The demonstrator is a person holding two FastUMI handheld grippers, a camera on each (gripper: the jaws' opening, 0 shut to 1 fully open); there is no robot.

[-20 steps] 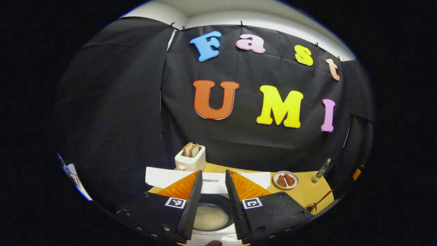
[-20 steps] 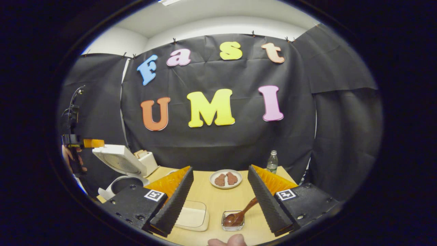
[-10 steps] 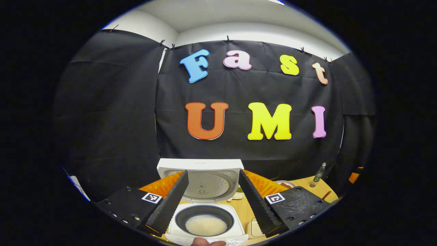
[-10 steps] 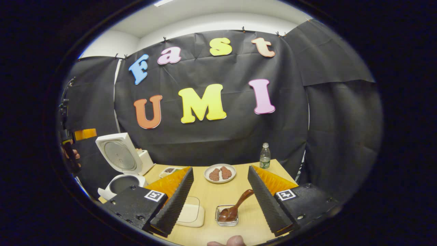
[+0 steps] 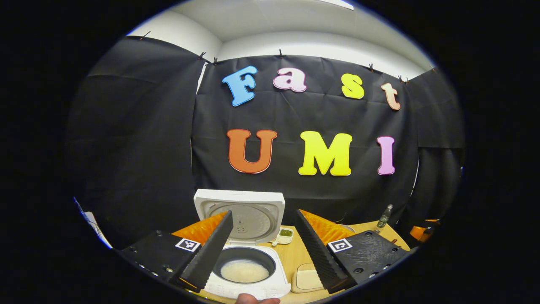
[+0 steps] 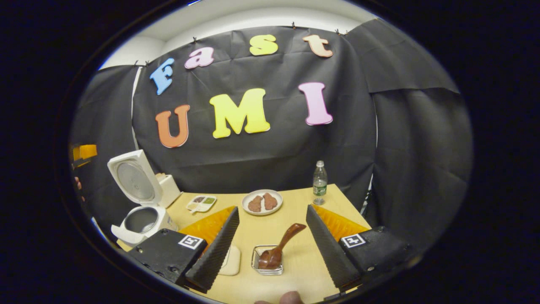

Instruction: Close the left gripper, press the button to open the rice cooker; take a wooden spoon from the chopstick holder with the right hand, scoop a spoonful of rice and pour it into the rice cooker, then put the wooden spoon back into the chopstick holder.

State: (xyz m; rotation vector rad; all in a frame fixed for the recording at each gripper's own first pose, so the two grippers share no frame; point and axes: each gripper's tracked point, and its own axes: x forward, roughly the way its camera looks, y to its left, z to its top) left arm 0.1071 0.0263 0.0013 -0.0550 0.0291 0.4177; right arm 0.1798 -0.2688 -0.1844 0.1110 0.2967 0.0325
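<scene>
The white rice cooker (image 5: 253, 287) stands with its lid (image 5: 240, 213) up, and pale rice lies in its dark pot (image 5: 244, 270). My left gripper (image 5: 263, 214) hangs open just in front of and above the pot, holding nothing. In the right gripper view the cooker (image 6: 141, 221) sits at the table's left end. The brown wooden spoon (image 6: 280, 247) leans in a small glass holder (image 6: 266, 265), bowl down and handle up to the right. My right gripper (image 6: 272, 209) is open above and behind the holder, apart from the spoon.
A cream rice container (image 6: 232, 261) lies left of the holder, partly behind my finger. Farther back stand a plate of meat (image 6: 262, 202), a sauce dish (image 6: 201, 203), a water bottle (image 6: 319, 182) and a toaster (image 6: 169, 190). Black cloth walls close in the wooden table (image 6: 291, 219).
My left gripper opened wider and drew back from over the pot, so the raised lid now shows whole. The right gripper pulled back and up; the spoon holder now looks farther off.
</scene>
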